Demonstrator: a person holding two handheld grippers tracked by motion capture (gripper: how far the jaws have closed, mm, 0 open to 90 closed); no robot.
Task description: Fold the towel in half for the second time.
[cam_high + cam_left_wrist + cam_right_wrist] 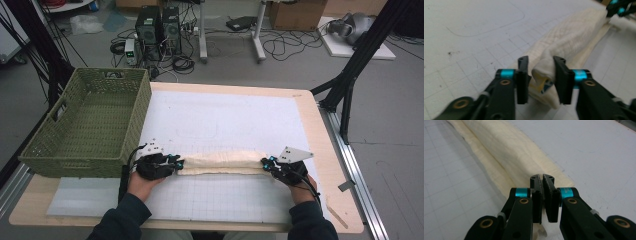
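A cream cloth point(220, 162), folded into a long narrow band, lies across the white gridded mat point(225, 120) near the front. My left gripper point(177, 164) is at its left end. In the left gripper view the jaws point(541, 60) stand apart around a bunched corner of the cloth point(574, 35); the fold leans on the right jaw and a gap shows at the left jaw. My right gripper point(265, 162) is at the band's right end. In the right gripper view its jaws point(542, 177) are pressed together on the edge of the cloth point(506, 152).
A green woven basket point(75, 162) stands at the table's left side, close to my left hand. The wooden table edge point(325, 150) runs along the right, with a black stand leg point(350, 85) beyond it. Computers and cables lie on the floor behind.
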